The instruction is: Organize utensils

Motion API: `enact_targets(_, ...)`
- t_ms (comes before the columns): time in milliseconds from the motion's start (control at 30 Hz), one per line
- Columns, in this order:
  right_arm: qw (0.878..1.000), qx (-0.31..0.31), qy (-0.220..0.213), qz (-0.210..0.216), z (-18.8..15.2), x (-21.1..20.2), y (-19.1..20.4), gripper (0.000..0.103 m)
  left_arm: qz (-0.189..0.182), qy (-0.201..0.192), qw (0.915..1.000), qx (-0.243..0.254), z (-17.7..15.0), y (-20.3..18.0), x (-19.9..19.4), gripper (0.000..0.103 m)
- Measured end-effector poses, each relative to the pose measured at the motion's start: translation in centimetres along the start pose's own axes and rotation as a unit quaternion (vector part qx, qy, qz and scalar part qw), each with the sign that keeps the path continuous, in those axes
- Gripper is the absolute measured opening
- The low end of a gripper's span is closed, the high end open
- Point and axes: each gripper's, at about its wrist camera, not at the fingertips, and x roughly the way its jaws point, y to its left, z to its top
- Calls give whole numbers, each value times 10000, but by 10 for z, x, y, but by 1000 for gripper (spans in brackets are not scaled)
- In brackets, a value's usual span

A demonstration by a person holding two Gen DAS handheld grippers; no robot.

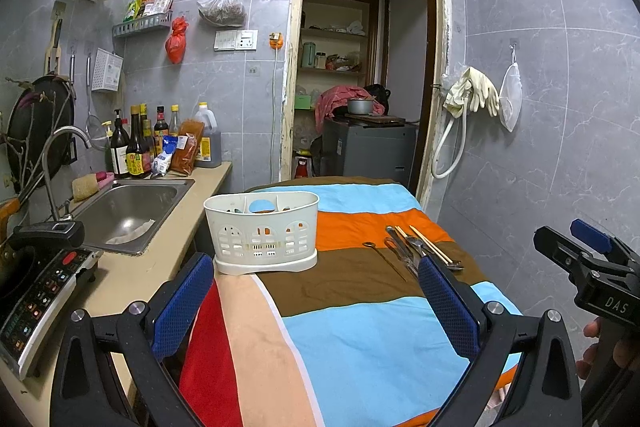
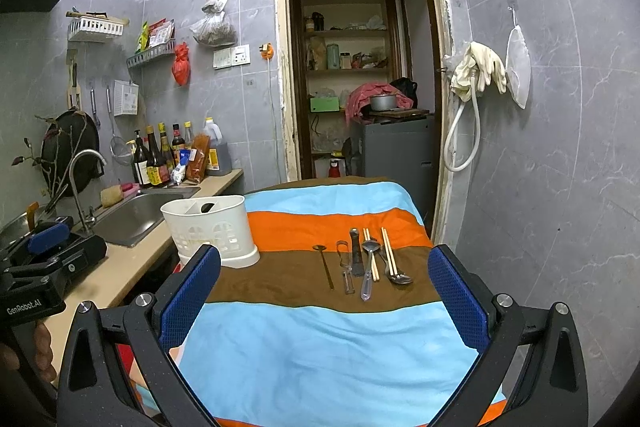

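- The white utensil caddy point(image 2: 212, 229) stands at the table's left edge by the sink point(image 2: 136, 215); nothing visibly sticks out of it, so the sorting looks barely begun.
- The left gripper point(image 1: 316, 291) is spread wide and empty, the caddy just ahead.
- The utensils point(image 2: 366, 263) lie in a row on the striped cloth point(image 2: 320, 347).
- The right gripper point(image 2: 324, 287), also spread and empty, faces them from close by.

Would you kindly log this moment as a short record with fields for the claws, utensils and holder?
left claw: open, empty, above the striped cloth
right claw: open, empty, facing the utensils
utensils: spoons, chopsticks and other metal pieces lying in a row on the brown stripe
holder: white slotted caddy, upright, left of the utensils
progress: row not yet sorted
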Motion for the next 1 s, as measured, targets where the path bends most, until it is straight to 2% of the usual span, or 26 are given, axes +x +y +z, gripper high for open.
enact_targets(867,10000,2,30,7,-1,1,1,102,-2,20,10000,-10,1,0,0,103)
enact_targets(1000,10000,-7,35,18,0,-1,15,102,-7,21,10000,-7,1,1,2,103)
